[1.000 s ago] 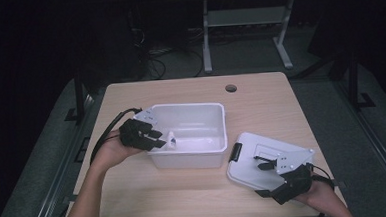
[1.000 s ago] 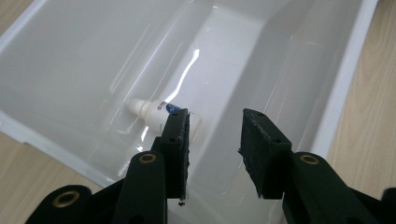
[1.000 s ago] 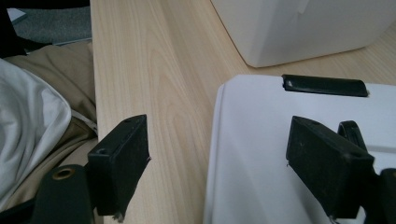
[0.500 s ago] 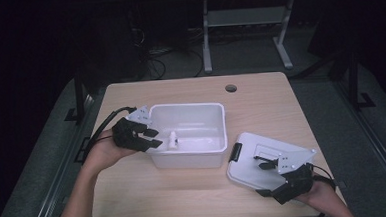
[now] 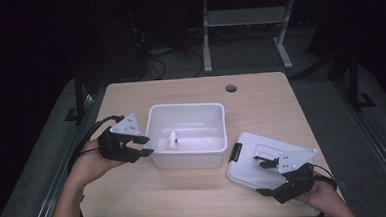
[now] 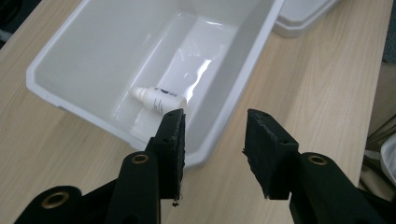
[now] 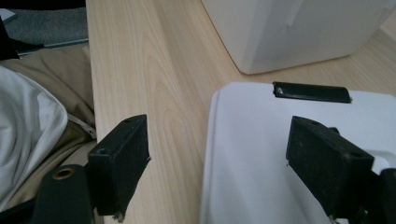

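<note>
We see one white glossy plastic bin (image 5: 187, 134), rectangular, mid-table, holding one small white bottle (image 6: 159, 99) lying on its floor. One flat white lid (image 5: 264, 160) with a black latch sits by the table's right front corner. Pale wood-grain table (image 5: 185, 199), dark room. Left gripper (image 5: 142, 146), jaws just opening, nothing between, hangs outside the bin's left wall. Right gripper (image 7: 217, 161) gapes astride the lid's edge.

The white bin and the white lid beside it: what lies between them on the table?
Nothing. In the high view a narrow strip of bare wooden table separates the white bin from the white lid.
</note>
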Available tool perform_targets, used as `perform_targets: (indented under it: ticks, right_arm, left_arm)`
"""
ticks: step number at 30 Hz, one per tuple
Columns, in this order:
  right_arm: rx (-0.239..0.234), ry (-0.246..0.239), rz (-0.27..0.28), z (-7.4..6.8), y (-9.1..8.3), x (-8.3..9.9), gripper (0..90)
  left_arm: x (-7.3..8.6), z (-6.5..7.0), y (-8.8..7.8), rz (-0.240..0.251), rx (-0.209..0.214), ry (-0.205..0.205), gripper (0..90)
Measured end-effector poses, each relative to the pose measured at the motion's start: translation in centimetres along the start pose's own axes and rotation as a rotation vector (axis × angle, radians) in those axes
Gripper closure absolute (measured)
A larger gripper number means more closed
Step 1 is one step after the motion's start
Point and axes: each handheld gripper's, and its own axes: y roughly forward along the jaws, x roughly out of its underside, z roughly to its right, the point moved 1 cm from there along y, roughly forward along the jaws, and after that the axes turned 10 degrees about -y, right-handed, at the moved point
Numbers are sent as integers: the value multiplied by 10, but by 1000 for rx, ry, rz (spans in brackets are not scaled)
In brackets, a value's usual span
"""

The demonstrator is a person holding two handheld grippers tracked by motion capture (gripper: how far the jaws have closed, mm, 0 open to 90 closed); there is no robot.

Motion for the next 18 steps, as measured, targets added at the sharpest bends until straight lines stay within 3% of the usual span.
perform_targets:
  ticks: [7,18]
  right_arm:
    - [5,-12,-10,1,-2,-7,210]
    - [22,-8,-19,9,-11,-12,221]
  left_arm:
    - [16,9,-5,9,-12,-7,563]
    - [40,21,0,32,-3,-29,534]
